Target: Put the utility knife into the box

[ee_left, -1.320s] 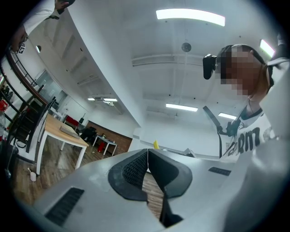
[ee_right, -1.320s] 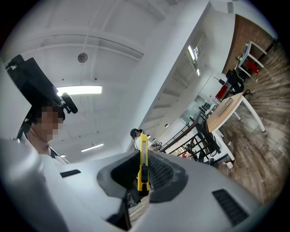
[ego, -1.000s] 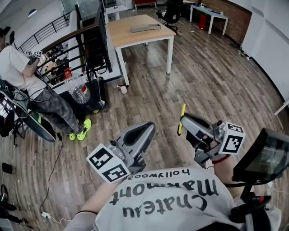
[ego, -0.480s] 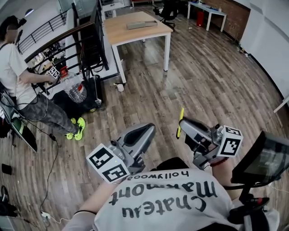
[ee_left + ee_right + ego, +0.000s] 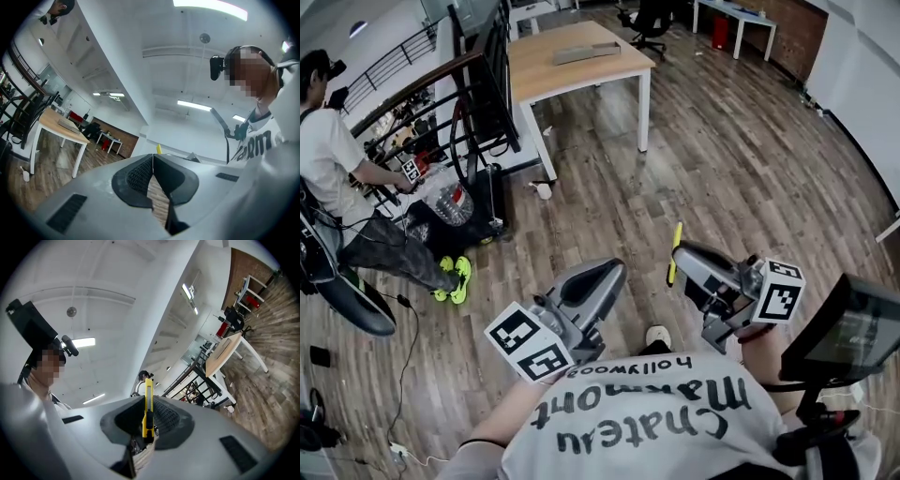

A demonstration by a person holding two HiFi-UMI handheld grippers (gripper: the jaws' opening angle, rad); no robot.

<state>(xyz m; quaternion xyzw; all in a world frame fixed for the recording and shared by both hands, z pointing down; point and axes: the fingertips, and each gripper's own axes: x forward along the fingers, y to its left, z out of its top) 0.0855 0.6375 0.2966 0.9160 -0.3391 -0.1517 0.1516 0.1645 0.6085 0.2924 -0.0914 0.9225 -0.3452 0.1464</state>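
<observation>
My right gripper point(image 5: 680, 251) is shut on a yellow utility knife point(image 5: 674, 253), which sticks up past the jaw tips; in the right gripper view the knife point(image 5: 148, 408) stands upright between the dark pads. My left gripper point(image 5: 614, 270) is held beside it at chest height, shut with nothing between its jaws point(image 5: 153, 161). Both point away from me over a wooden floor. A flat grey box point(image 5: 585, 53) lies on the light wooden table point(image 5: 534, 70) far ahead.
A black railing point(image 5: 455, 103) runs at the left, with a person in a white shirt point(image 5: 328, 159) standing by it. A paper cup point(image 5: 543, 191) lies on the floor by the table leg. A second table point(image 5: 736, 11) stands at the back right. A black monitor point(image 5: 848, 328) is at my right.
The view has shifted slightly forward, and the table and railing sit nearer. The person at the left has moved. Both grippers hold their positions, the knife still gripped.
</observation>
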